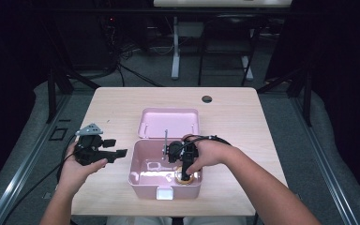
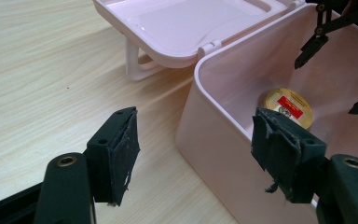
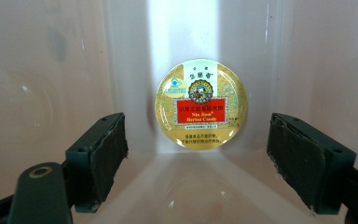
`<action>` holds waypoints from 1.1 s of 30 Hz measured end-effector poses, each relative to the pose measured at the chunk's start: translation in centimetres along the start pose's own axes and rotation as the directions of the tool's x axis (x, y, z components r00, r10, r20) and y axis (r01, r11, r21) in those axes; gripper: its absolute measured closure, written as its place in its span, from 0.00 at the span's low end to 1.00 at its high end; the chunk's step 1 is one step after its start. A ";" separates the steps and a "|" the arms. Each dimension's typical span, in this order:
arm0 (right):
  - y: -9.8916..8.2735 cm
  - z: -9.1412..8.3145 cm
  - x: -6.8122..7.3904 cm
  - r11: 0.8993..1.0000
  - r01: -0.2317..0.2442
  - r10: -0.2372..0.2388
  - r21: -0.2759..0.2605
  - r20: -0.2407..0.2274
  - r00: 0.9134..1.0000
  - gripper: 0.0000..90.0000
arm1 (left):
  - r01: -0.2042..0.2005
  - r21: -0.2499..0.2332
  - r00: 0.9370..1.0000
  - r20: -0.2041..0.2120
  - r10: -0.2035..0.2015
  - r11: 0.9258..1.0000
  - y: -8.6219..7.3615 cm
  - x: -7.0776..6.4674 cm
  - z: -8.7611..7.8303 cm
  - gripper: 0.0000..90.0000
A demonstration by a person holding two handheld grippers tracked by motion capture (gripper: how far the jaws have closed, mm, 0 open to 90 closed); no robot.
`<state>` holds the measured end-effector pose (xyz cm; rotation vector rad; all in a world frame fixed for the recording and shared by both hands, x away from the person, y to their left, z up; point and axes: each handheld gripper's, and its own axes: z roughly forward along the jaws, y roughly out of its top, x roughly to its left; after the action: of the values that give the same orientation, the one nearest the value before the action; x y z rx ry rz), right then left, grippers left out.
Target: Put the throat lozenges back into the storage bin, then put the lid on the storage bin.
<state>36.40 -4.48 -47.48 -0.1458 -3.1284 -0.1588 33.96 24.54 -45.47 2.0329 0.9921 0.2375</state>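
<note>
Nearest the high camera, my forearms come in over the near edge of the tabletop [image 1: 122, 98]. Left hand first: left gripper [image 1: 120, 154] hovers over the tabletop's left half, just beside the box's left wall, jaws wide apart, nothing between them. In the left gripper view its pads [image 2: 121, 154] straddle bare wood and the box's near corner, touching neither as far as I can see.

Pink box [image 1: 138, 180] sits near the middle of the near edge, lid [image 1: 169, 123] swung back flat toward the far edge, hinged to the box's far wall. White latch tab [image 1: 164, 193] on the near wall.

Round candy tin [image 3: 201, 103], gold with a red label, lies flat on the box floor at the near right corner, close against a wall. Label faces up.

Right gripper [image 1: 185, 177] points down into the box, directly over the tin. Jaws spread wide, wider than the tin; the pads [image 3: 100, 156] stand clear either side. Nothing held, tin not touched. Right gripper tips [image 2: 310, 49] also show in the left gripper view, above the tin [image 2: 286, 106].
</note>
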 end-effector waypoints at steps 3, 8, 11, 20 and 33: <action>0.0 -0.6 0.1 1.000 0.003 -0.003 0.001 0.007 1.000 0.22 | -0.003 0.004 1.000 0.003 0.003 1.000 0.0 -0.1 0.0 0.36; -0.2 -1.4 0.3 1.000 -0.001 0.001 -0.003 0.007 1.000 0.23 | -0.008 0.007 1.000 0.005 0.008 1.000 0.0 -0.1 0.1 0.37; -0.5 -1.9 0.3 1.000 0.000 0.000 -0.015 0.022 1.000 0.24 | -0.004 0.012 1.000 0.012 0.004 1.000 0.0 -0.1 0.1 0.39; -1.3 -3.0 0.0 0.999 -0.036 0.037 -0.028 0.027 0.999 0.22 | 0.005 0.013 1.000 0.003 -0.005 1.000 0.0 -0.2 0.0 0.40; -2.6 -3.6 -0.3 0.995 -0.085 0.086 -0.058 0.029 0.996 0.16 | -0.018 0.017 1.000 -0.013 0.018 1.000 0.1 -0.4 0.1 0.34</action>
<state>36.44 -7.46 -44.13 -0.2850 -3.1431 -0.2464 33.77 24.13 -45.42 2.0583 0.9873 0.2533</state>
